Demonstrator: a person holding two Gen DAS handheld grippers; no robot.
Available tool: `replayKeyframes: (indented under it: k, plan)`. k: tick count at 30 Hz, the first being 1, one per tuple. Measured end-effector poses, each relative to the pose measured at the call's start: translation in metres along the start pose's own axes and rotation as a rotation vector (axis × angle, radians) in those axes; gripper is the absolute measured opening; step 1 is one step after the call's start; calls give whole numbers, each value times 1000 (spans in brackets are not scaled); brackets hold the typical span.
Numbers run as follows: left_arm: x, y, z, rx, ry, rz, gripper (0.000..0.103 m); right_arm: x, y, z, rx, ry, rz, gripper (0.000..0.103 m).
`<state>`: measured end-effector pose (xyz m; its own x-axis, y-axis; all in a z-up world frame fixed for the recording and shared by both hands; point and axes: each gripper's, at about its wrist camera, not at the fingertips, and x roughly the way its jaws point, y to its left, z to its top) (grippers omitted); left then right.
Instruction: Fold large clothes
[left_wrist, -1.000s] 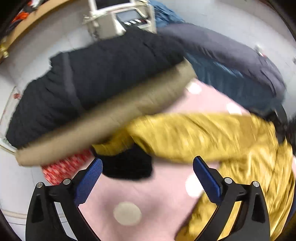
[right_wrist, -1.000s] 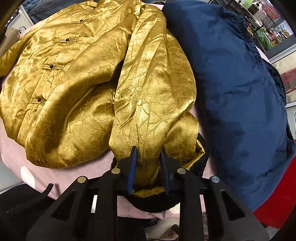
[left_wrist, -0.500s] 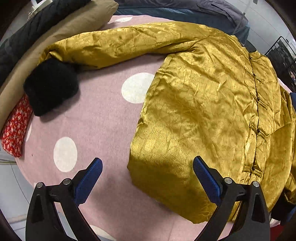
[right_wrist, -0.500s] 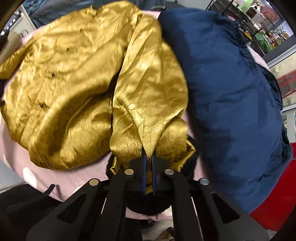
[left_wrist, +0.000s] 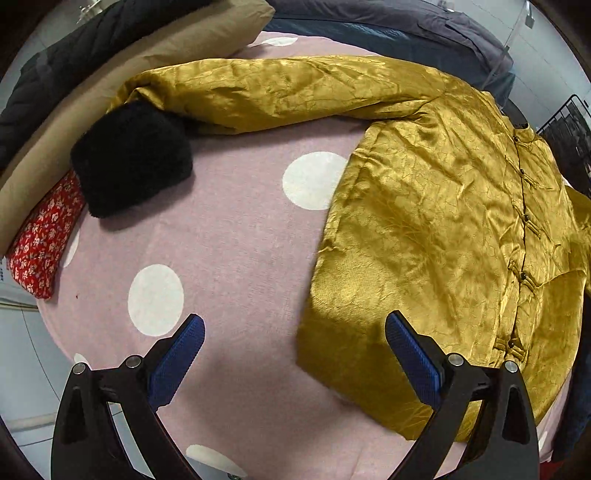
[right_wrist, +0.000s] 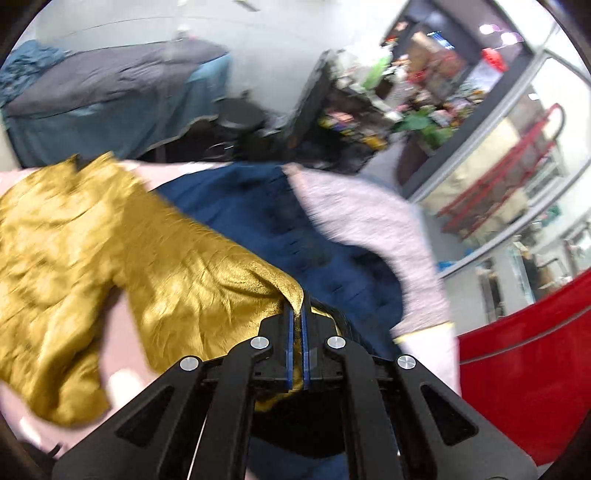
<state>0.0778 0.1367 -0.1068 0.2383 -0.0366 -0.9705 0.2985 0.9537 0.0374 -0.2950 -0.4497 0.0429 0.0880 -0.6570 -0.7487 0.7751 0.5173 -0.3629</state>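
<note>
Pink cloth (left_wrist: 236, 236) with white dots covers the surface under my left gripper (left_wrist: 293, 360), whose blue pads (left_wrist: 176, 360) stand wide apart with nothing between them, pointing steeply down. Just past its right pad lies the gold jacket (left_wrist: 424, 229), front up, buttons closed, its lower corner under that finger. One sleeve (left_wrist: 280, 90) stretches away to the left and ends in a black fur cuff (left_wrist: 129, 158). Beside the cuff sit a red floral bundle (left_wrist: 40, 236), a tan roll (left_wrist: 122, 77) and a black garment (left_wrist: 74, 55); grey and blue bedding (left_wrist: 388, 22) lies beyond the jacket.

My right gripper (right_wrist: 295, 332) has its pads pressed together on a pinch of the jacket's other sleeve (right_wrist: 207, 291), having just closed on it. That gold cloth drapes leftward from the jaws, blurred. Behind it lie a navy garment (right_wrist: 280, 214) and a pale pink one (right_wrist: 369, 221); a red panel (right_wrist: 524, 362) fills the right edge, with a cluttered shelf (right_wrist: 369, 110) further off.
</note>
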Motion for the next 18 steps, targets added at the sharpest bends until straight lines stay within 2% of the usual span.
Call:
replayKeyframes:
  k: [2, 5, 7, 8, 9, 11, 13, 15, 17, 18]
  plan:
    - [1, 4, -2, -5, 4, 0, 96, 16, -14, 11, 17, 5, -51, 3]
    - [3, 9, -5, -9, 9, -3, 96, 55, -30, 19, 51, 78, -124, 6]
    - [3, 12, -8, -11, 8, 0, 96, 73, -37, 14, 120, 141, -192, 23]
    - [3, 15, -9, -14, 7, 2, 96, 73, -37, 10, 148, 142, -210, 52]
    - [4, 19, -11, -20, 6, 5, 96, 66, -36, 5, 183, 105, -205, 81]
    - [6, 26, -13, -34, 14, -4, 96, 39, -23, -3, 236, -36, -181, 84]
    - [8, 33, -14, -52, 26, -29, 96, 9, 9, -15, 196, -140, -98, 84]
    - [9, 38, -11, -71, 26, -74, 96, -9, 47, -24, 105, -181, 48, 86]
    - [11, 39, -6, -71, 21, -107, 96, -17, 86, -38, 0, -157, 219, 87]
    - [13, 38, -4, -66, 22, -120, 96, -16, 112, -50, -68, -115, 310, 87]
